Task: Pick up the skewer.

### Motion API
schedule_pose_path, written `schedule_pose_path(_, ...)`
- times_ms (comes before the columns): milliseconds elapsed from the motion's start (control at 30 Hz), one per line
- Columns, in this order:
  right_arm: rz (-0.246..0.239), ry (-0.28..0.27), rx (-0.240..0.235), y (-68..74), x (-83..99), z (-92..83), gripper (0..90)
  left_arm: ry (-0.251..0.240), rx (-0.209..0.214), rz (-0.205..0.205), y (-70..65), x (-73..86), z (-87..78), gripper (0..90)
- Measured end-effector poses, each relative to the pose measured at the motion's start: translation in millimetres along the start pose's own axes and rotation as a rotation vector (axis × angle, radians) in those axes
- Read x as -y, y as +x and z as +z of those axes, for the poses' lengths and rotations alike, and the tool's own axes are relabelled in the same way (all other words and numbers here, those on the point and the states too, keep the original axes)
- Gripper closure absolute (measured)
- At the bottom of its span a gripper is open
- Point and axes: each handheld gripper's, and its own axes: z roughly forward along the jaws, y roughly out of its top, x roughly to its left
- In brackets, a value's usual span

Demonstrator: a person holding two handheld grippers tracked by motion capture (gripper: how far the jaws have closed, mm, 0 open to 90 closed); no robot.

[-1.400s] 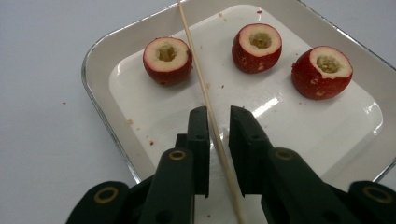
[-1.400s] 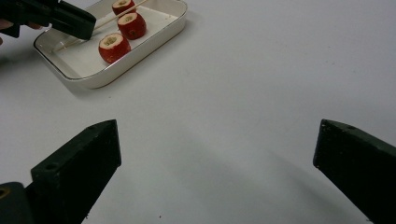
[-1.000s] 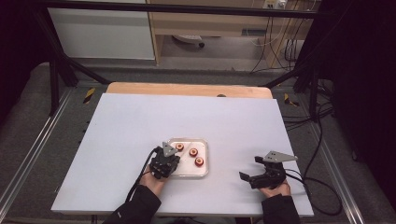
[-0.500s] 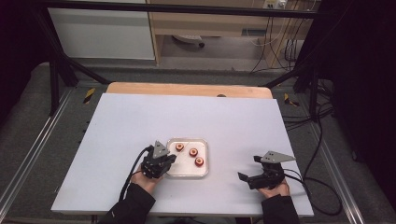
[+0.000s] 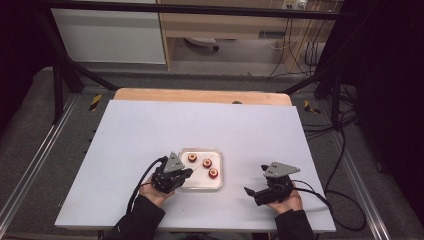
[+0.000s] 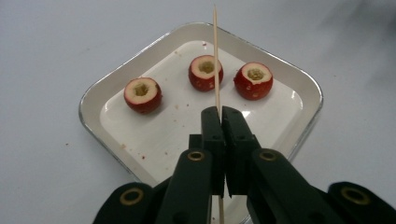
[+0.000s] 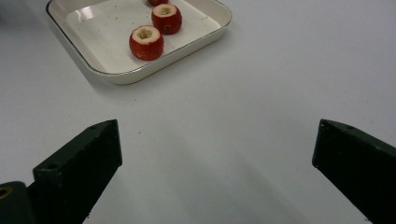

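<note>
A white square tray [image 5: 200, 186] near the table's front holds three cored red fruits [image 5: 192, 158] [image 5: 207, 163] [image 5: 213, 173]. My left gripper [image 5: 186, 172] hovers at the tray's left edge, shut on a thin wooden skewer [image 5: 200, 166] that points over the fruits. In the left gripper view the skewer [image 6: 215, 56] rises from the closed gripper [image 6: 221, 114] across the middle fruit [image 6: 205, 73], above the tray [image 6: 154, 135]. To the right of the tray, my right gripper [image 5: 255, 181] is open and empty. The right gripper view has that gripper [image 7: 217, 140] over bare table, with the tray [image 7: 93, 32] ahead at the upper left.
The white tabletop [image 5: 210, 125] lies bare behind and beside the tray. A wooden board edge [image 5: 200, 95] runs along the far side. Cables [image 5: 340, 195] trail off the right gripper past the table's right edge.
My left gripper has drawn slightly left off the tray with the skewer still in it. The right gripper has slid left toward the tray.
</note>
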Motion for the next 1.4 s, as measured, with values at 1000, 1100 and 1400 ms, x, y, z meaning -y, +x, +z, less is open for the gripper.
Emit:
schedule_pose_path(1000,-0.518,0.09,0.102,52.7,-46.8,10.6,22.9,0.134,0.153,0.191,-40.5,-50.8,15.6,88.1)
schedule_pose_path(1100,-0.592,0.107,0.105,56.5,-46.8,11.1,31.1,0.15,0.165,0.209,-45.7,-54.2,19.3,88.1)
schedule_pose_path(1400,-0.762,0.145,0.102,62.9,-39.5,12.9,48.2,0.176,0.211,0.253,-64.2,-63.1,29.4,88.1)
